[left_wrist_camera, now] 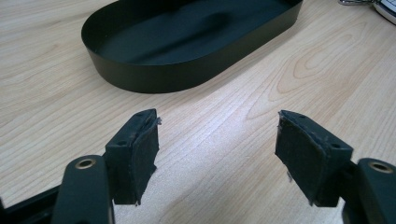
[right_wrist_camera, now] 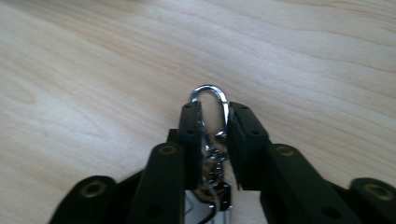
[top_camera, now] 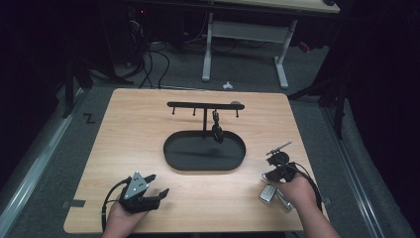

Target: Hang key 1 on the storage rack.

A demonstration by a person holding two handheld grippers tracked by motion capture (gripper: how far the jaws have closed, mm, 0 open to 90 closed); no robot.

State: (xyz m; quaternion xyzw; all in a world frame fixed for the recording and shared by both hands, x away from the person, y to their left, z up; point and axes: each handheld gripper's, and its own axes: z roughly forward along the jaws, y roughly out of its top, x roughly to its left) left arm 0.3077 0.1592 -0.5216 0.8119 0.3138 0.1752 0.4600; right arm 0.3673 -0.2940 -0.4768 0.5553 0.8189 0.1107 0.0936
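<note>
A silver carabiner clip (right_wrist_camera: 210, 91) on a short chain stands between the jaws of my right gripper (right_wrist_camera: 215, 112), which is shut on it just above the wooden table (top_camera: 129, 129). The chain runs back to a silver key fob (top_camera: 267, 193) next to my right gripper (top_camera: 272, 174) at the table's near right. My left gripper (top_camera: 158, 184) rests at the near left, open with nothing between its pads (left_wrist_camera: 140, 149). A black oval tray (top_camera: 171, 158) sits mid-table and carries a black hook stand (top_camera: 203, 105). A dark key bunch (top_camera: 217, 131) hangs from one hook.
In the left gripper view the tray's near wall (left_wrist_camera: 154, 79) lies a little ahead of the jaws, with bare wood between. The key fob's edge (left_wrist_camera: 385, 7) shows at that view's top right. Desk legs and cables (top_camera: 148, 64) stand on the floor beyond the table.
</note>
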